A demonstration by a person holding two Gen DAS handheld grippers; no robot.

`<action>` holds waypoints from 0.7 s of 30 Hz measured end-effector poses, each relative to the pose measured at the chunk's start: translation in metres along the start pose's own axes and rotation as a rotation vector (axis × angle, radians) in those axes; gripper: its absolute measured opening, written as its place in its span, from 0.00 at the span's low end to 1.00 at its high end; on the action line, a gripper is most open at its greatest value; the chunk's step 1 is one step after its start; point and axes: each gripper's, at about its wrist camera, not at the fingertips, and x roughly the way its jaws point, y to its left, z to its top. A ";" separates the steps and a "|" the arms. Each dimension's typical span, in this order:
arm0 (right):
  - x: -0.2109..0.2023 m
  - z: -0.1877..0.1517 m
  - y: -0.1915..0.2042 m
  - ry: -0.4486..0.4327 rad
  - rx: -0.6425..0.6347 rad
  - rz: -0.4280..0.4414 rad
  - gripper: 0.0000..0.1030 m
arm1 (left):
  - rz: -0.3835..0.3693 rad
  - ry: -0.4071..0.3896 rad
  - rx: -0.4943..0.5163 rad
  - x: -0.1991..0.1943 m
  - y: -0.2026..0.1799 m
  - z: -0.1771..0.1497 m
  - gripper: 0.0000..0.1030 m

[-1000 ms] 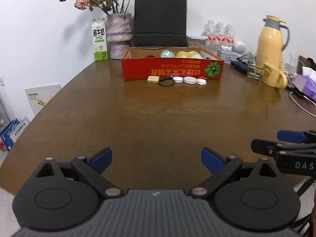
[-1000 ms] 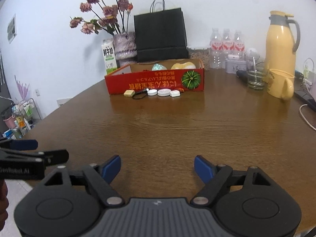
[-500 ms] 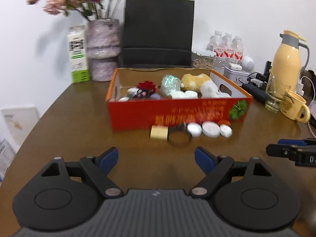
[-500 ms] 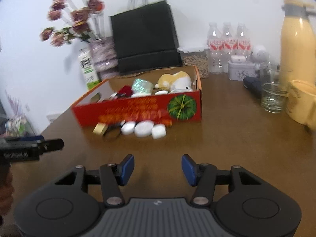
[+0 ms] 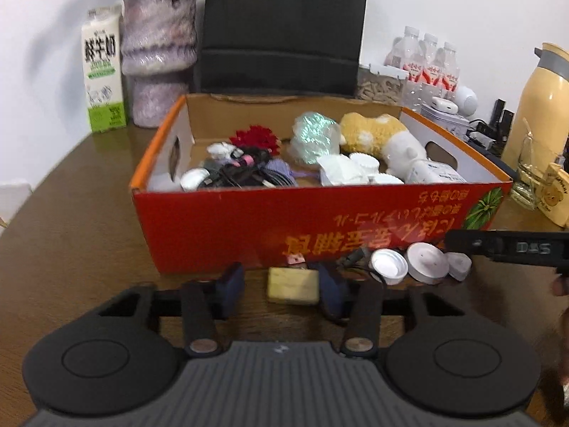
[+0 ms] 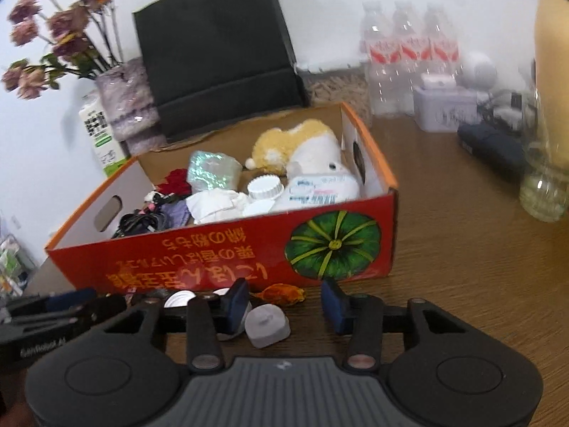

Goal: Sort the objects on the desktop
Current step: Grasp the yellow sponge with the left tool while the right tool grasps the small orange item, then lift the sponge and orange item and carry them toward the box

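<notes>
A red cardboard box [image 5: 320, 227] stands on the brown table, filled with a plush toy, a red flower, cables and white lids. In front of it lies a pale yellow block [image 5: 293, 284], between the fingers of my left gripper [image 5: 282, 288]. Its jaws are closing; the right pad is at the block and the left pad stands off it. To the right lie three white round caps [image 5: 425, 261]. My right gripper [image 6: 286, 307] is closing around a small white piece [image 6: 267, 323], with a gap left on its right side. An orange wrapper [image 6: 281, 293] lies just beyond.
Behind the box stand a milk carton [image 5: 103, 71], a purple vase [image 5: 158, 53], a black paper bag [image 5: 284, 25] and water bottles [image 5: 426, 64]. At the right are a yellow thermos [image 5: 540, 106], a glass [image 5: 530, 178] and a mug [image 5: 558, 195].
Both grippers have come forward across the table up to the box's front, and their jaws have narrowed. The yellow block and the white piece now lie between the fingers.
</notes>
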 end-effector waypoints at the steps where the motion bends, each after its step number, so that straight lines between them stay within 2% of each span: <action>1: 0.001 -0.002 0.001 -0.011 -0.002 -0.005 0.37 | -0.013 0.009 0.000 0.001 0.000 -0.001 0.32; 3: 0.003 -0.005 0.009 -0.027 -0.045 -0.034 0.34 | -0.002 0.008 0.027 0.001 -0.004 -0.002 0.30; 6: 0.003 -0.008 0.013 -0.049 -0.069 -0.028 0.25 | 0.028 -0.001 0.075 -0.003 -0.011 -0.005 0.30; 9: 0.001 -0.010 0.014 -0.049 -0.084 -0.045 0.24 | 0.041 0.001 0.078 -0.007 -0.011 -0.006 0.30; 12: -0.004 -0.012 0.012 -0.056 -0.085 -0.050 0.16 | 0.042 -0.013 0.055 -0.015 -0.006 -0.007 0.30; 17: -0.025 -0.016 0.009 -0.104 -0.084 -0.053 0.15 | 0.047 -0.072 0.037 -0.038 -0.001 -0.014 0.30; 21: -0.046 -0.023 0.003 -0.124 -0.069 -0.040 0.15 | 0.051 -0.057 -0.005 -0.056 -0.001 -0.028 0.30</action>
